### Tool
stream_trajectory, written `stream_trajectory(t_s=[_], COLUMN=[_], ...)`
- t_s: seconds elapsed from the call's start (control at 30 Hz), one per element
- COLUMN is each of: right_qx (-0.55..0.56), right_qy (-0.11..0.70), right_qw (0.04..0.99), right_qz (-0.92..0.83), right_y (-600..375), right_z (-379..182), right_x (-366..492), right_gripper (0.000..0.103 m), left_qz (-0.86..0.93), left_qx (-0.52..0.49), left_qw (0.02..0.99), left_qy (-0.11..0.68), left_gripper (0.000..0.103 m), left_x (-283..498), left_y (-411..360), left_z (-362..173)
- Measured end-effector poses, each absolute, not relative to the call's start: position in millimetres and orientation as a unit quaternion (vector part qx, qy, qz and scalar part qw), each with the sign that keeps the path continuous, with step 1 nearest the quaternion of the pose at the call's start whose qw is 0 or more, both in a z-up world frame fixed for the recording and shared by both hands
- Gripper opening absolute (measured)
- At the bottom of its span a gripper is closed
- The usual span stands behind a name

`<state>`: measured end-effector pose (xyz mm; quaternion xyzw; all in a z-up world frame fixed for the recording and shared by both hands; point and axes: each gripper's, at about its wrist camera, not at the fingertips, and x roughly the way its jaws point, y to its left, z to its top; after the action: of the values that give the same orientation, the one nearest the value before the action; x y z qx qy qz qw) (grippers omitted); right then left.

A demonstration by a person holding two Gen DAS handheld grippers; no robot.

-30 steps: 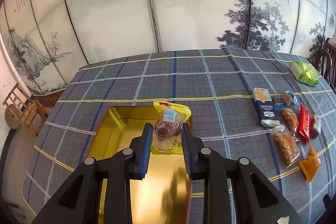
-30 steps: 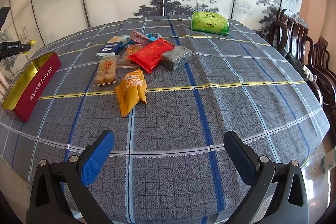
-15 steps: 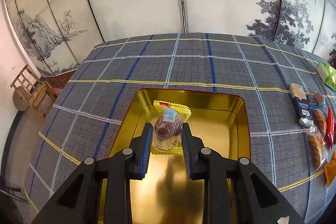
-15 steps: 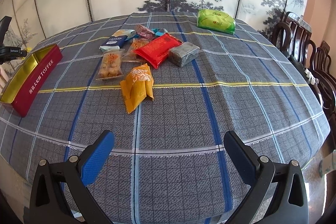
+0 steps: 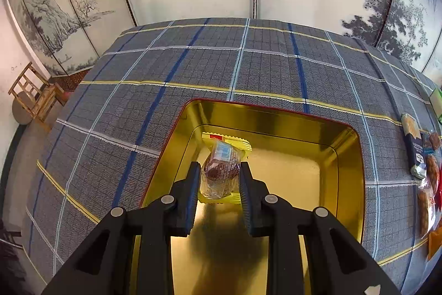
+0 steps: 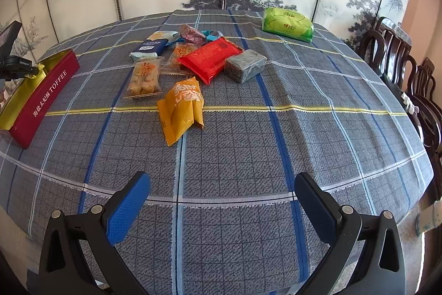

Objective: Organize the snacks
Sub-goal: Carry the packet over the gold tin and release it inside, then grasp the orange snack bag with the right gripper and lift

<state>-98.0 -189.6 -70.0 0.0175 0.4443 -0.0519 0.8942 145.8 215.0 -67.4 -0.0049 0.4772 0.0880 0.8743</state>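
Observation:
My left gripper is shut on a clear-wrapped brown pastry with a yellow edge, held over the inside of the gold-lined red toffee tin. In the right wrist view the tin stands at the table's left edge, and the left gripper's black body reaches over it. My right gripper hangs open over bare cloth near the front edge. Beyond it lie an orange packet, a clear pack of fried snacks, a red packet, a grey block and a dark blue packet.
A green tissue pack lies at the far right of the checked tablecloth. Dark wooden chairs line the table's right side. A painted folding screen stands behind the table. A small wooden chair stands on the floor at the left.
The left gripper has carried the pastry leftward from the tin's right side and lower into its middle. The right gripper has stayed almost still, wide open.

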Motion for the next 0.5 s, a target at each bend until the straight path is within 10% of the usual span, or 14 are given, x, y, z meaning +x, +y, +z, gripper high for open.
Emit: stream_trajectory(t_s=[0.5], right_qx=[0.010], right_qy=[0.455], right_qw=[0.888], right_qz=[-0.056], right_y=[-192.5], right_z=[-77.6], right_x=[-92.3], right_gripper=[0.103], left_qz=[0.103], left_qx=[-0.012], left_qw=[0.859], left_qy=[0.501], left_gripper=[0.025], left_x=[169.8], left_y=[225.2], left_z=[-84.4])
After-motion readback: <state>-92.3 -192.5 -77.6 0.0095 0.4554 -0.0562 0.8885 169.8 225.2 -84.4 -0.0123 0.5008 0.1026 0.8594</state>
